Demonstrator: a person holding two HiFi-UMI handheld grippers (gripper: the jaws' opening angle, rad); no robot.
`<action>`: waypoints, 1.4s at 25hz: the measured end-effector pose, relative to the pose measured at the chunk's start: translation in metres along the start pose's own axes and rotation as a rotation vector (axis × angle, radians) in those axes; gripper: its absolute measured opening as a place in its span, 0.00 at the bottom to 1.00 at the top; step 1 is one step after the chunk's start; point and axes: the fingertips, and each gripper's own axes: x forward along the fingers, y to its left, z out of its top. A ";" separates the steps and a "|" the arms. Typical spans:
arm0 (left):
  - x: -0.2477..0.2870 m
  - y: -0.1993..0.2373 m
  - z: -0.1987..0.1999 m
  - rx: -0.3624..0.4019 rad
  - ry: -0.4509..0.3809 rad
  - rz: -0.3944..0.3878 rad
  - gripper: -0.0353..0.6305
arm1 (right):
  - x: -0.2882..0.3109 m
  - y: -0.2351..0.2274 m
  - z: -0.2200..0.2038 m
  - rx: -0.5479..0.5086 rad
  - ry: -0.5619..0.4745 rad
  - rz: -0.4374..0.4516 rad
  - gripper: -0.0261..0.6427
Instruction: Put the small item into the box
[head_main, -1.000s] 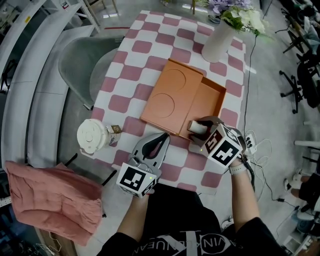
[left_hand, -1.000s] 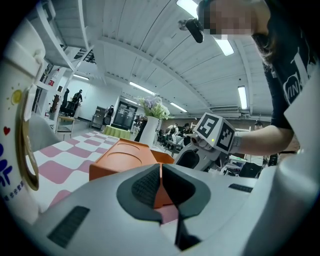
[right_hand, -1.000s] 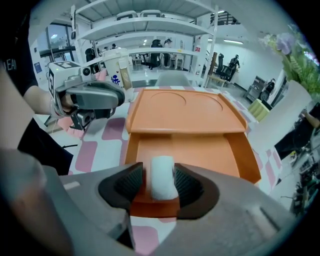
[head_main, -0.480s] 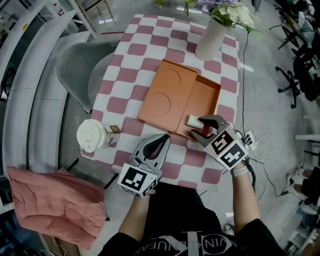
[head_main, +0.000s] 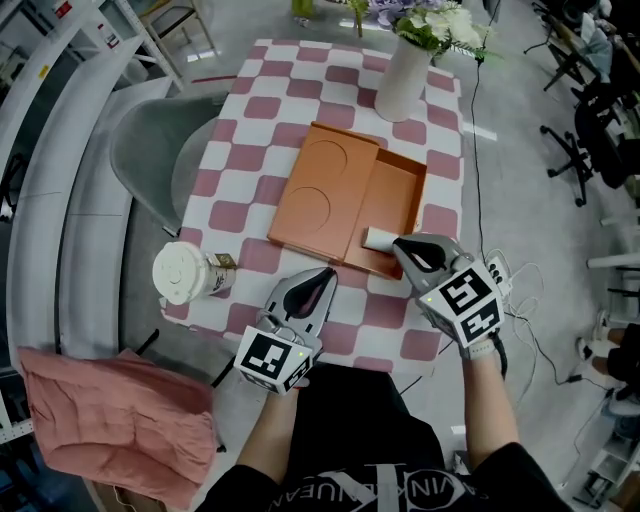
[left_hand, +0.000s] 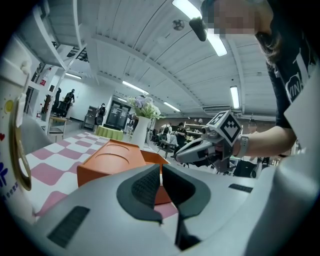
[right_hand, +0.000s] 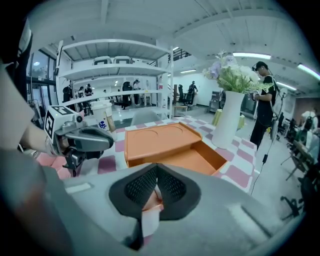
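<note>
At the near rim of the box (head_main: 398, 185): right hand-held gripper (head_main: 398, 243), jaws just closed, clamped on the item (head_main: 378, 238); left hand-held gripper (head_main: 325, 276), jaws together, empty, over the desk (head_main: 300, 100) front.

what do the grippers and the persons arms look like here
The left gripper and right gripper have pale grey, tapering shells with dark, mesh-textured pads. Each carries a white cube printed with black square markers. The person wears a black short-sleeved t-shirt with white lettering, and a pale band on the right wrist.
</note>
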 end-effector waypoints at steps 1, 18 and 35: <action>0.000 -0.001 0.001 0.001 -0.002 -0.001 0.08 | -0.003 0.001 0.001 0.012 -0.014 0.000 0.05; -0.003 -0.014 0.029 0.036 -0.043 -0.021 0.08 | -0.051 0.009 0.019 0.167 -0.229 -0.032 0.05; -0.012 -0.016 0.062 0.078 -0.090 -0.008 0.08 | -0.085 0.018 0.040 0.203 -0.364 -0.074 0.05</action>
